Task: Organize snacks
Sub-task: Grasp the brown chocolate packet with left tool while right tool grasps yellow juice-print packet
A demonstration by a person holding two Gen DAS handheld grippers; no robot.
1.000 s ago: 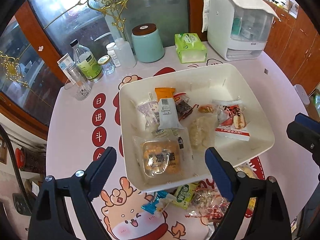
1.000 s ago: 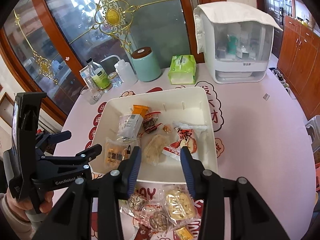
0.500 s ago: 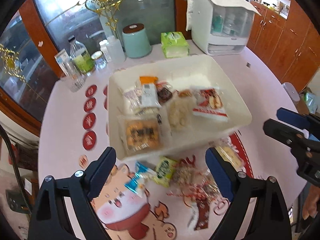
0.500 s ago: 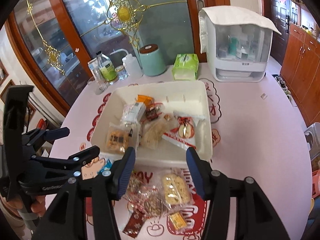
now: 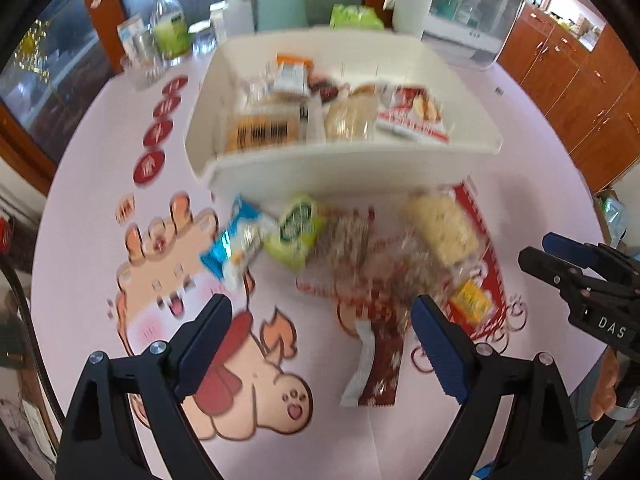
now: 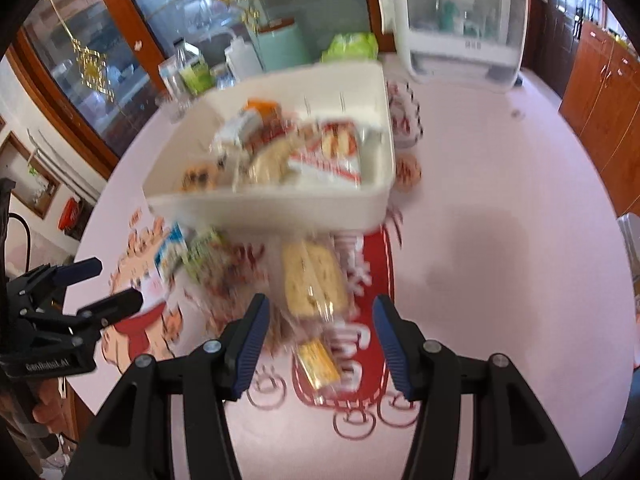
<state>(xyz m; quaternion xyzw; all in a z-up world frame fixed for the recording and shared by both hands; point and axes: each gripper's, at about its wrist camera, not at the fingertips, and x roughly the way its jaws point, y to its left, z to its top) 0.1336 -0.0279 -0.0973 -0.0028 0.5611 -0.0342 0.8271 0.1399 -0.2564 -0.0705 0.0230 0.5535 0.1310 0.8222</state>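
A white bin (image 5: 344, 168) (image 6: 272, 208) holds several wrapped snacks. Loose snacks lie on the table in front of it: a blue packet (image 5: 236, 240), a green packet (image 5: 298, 228), a pale cracker pack (image 5: 442, 228) (image 6: 314, 276), a small yellow packet (image 5: 472, 300) (image 6: 318, 362) and a dark red bar (image 5: 380, 364). My left gripper (image 5: 320, 344) is open and empty, low over the table near the red bar. My right gripper (image 6: 318, 336) is open and empty, straddling the yellow packet and cracker pack. Both views are motion-blurred.
A teal canister (image 5: 282, 6), green tissue pack (image 5: 354, 16), bottles (image 5: 170, 24) and a white appliance (image 5: 460, 12) stand behind the bin. The round pink table (image 6: 500, 240) has cartoon prints. Wooden cabinets (image 5: 580, 80) are at the right.
Both grippers have pulled back from the bin and dropped lower toward the loose snacks in front of it. Both stay open and empty.
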